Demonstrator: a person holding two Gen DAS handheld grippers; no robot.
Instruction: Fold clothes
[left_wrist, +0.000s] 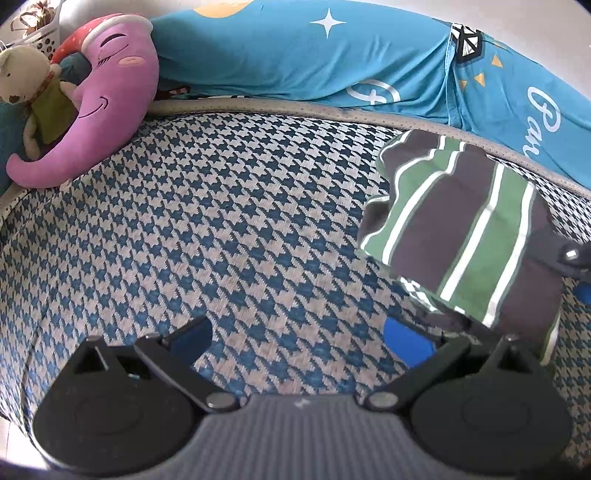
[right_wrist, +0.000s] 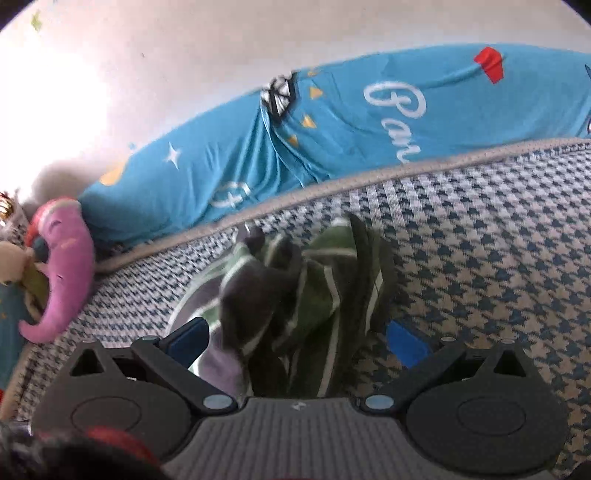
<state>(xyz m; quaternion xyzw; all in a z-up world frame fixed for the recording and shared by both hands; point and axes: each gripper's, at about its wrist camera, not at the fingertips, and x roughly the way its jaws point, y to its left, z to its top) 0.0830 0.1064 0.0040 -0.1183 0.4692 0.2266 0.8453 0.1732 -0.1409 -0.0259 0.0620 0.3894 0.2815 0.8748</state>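
The left gripper (left_wrist: 297, 341) hangs spread wide over the houndstooth mat (left_wrist: 207, 221), nothing between its fingers. The right gripper (right_wrist: 297, 341) also gapes, the bunched striped garment (right_wrist: 295, 295) lying between its blue pads (right_wrist: 406, 345); I cannot tell whether they touch it. Beyond, a purple plush pillow (left_wrist: 107, 103) and a teddy bear (left_wrist: 26, 79) lean by the blue bedding (left_wrist: 295, 55).

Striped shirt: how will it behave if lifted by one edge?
Probably floppy: the striped shirt lies in soft folds and bunches between the open right gripper.
Likely light for its size, being thin cloth.
It should drape and unfold rather than keep shape; on the woven mat it may drag, not slide.
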